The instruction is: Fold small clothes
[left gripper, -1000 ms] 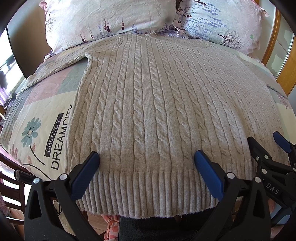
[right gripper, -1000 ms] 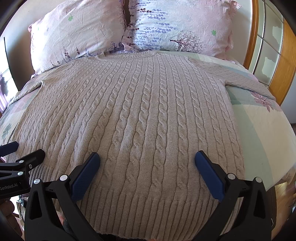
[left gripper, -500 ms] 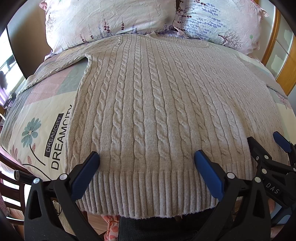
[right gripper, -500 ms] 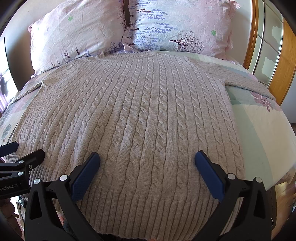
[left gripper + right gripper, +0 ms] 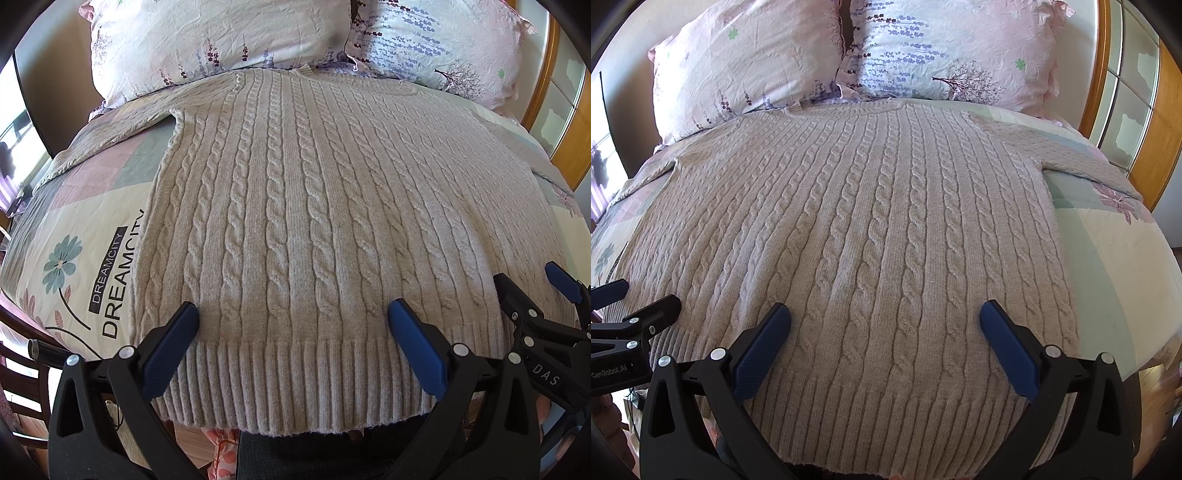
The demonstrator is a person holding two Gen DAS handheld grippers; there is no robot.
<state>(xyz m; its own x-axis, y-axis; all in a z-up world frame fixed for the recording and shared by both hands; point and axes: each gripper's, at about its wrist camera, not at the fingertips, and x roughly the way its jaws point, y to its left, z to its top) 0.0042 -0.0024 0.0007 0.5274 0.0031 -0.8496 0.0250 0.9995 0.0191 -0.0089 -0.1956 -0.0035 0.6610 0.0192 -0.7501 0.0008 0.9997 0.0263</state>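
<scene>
A beige cable-knit sweater (image 5: 314, 206) lies flat on the bed, collar towards the pillows, ribbed hem at the near edge; it also shows in the right wrist view (image 5: 871, 229). Its sleeves spread out to both sides. My left gripper (image 5: 293, 314) is open and hovers over the hem's left half, holding nothing. My right gripper (image 5: 885, 314) is open over the hem's right half, also empty. Each gripper shows at the edge of the other's view: the right gripper (image 5: 532, 291) and the left gripper (image 5: 639, 299).
Two floral pillows (image 5: 221, 40) (image 5: 953, 55) lie at the head of the bed. The patterned sheet (image 5: 92, 240) with DREAMCITY lettering shows to the left, and pale sheet (image 5: 1115, 266) to the right. A wooden frame (image 5: 1160, 110) stands at the far right.
</scene>
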